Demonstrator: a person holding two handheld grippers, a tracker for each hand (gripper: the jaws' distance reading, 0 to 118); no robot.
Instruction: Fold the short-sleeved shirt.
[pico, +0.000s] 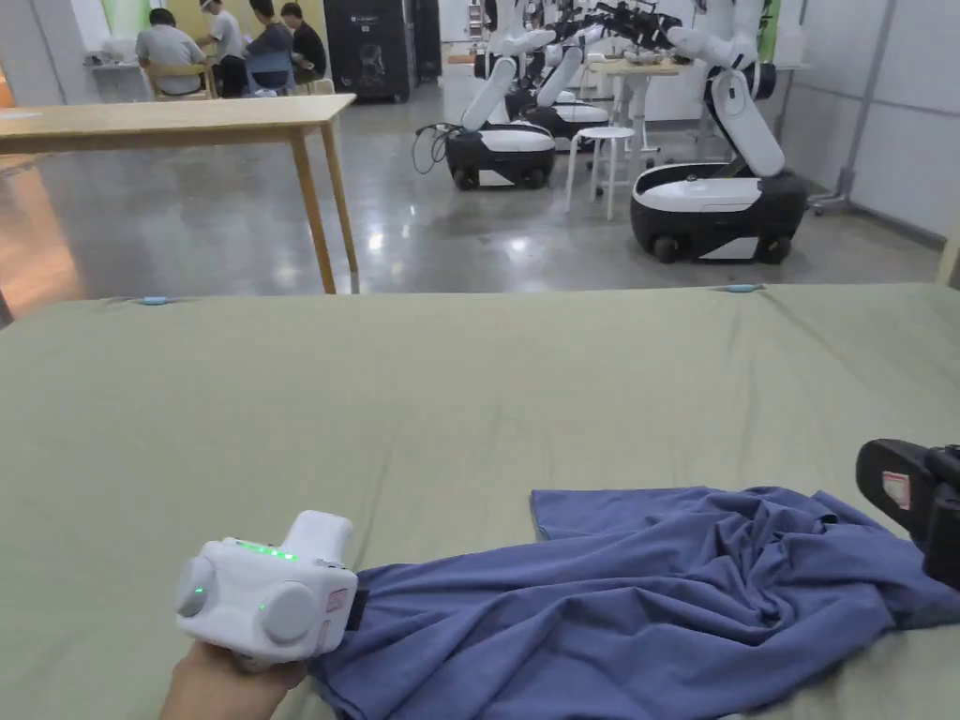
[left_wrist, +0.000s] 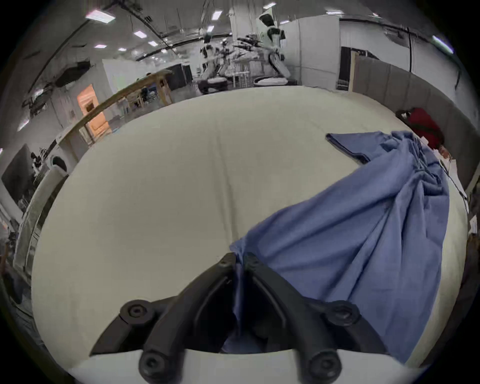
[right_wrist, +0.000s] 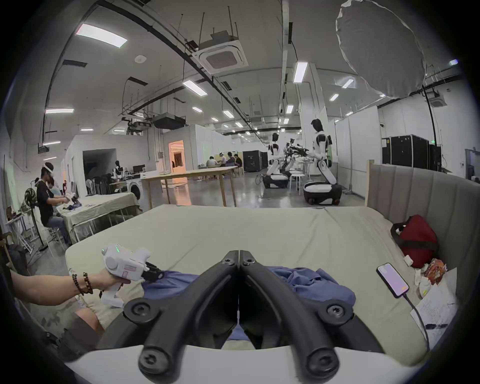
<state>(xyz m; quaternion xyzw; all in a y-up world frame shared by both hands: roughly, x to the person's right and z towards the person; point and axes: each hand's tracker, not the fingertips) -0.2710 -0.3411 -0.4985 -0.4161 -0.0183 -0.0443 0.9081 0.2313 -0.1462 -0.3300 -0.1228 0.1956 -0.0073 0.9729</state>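
On the green sheet (pico: 469, 394), left gripper (left_wrist: 239, 259) fingers clamp the blue shirt (left_wrist: 350, 246); right gripper (right_wrist: 239, 256) fingers closed together

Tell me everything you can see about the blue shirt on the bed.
The blue shirt is thin, soft-looking fabric, unfolded and heavily creased, stretched crosswise over the near part of the green bed sheet. One flat corner with a hemmed edge lies toward the far side. The left tongs are shut on its left end, cloth pinched between the jaws. Its right end bunches in wrinkles under the right tongs, whose jaws are shut; whether they pinch cloth isn't clear.
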